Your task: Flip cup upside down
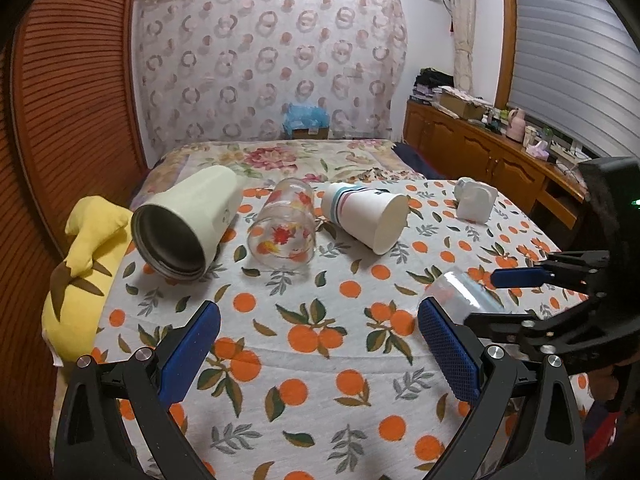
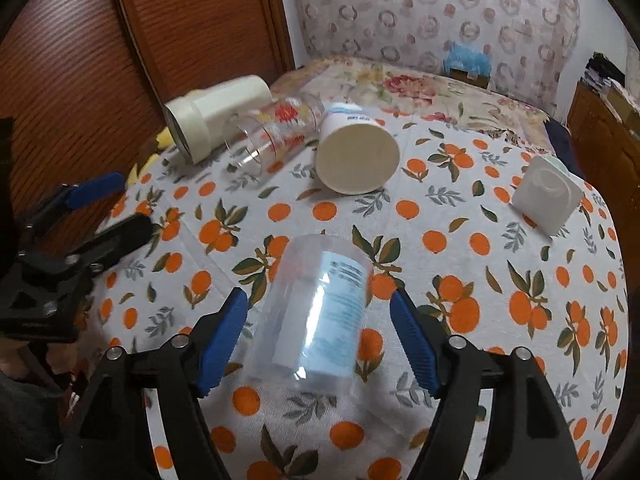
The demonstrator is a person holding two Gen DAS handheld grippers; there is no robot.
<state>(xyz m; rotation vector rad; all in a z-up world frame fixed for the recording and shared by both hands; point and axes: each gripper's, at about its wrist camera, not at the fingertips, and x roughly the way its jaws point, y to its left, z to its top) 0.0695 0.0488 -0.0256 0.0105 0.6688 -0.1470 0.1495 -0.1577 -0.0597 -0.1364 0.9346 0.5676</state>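
Observation:
A clear plastic cup (image 2: 316, 312) with a pale blue label lies on its side on the orange-print cloth (image 2: 460, 240). My right gripper (image 2: 320, 340) is open with the cup between its blue pads, not touching. In the left wrist view the same cup (image 1: 460, 292) sits between the right gripper's fingers (image 1: 516, 276). My left gripper (image 1: 320, 344) is open and empty over the cloth. A cream tumbler (image 1: 184, 220), a printed glass (image 1: 286, 226) and a paper cup (image 1: 366, 214) lie on their sides further back.
A small white container (image 1: 476, 200) lies at the right of the cloth. A yellow plush toy (image 1: 84, 276) sits at the left edge by a wooden louvred door (image 1: 68, 100). A wooden cabinet (image 1: 480, 152) with clutter stands at the right.

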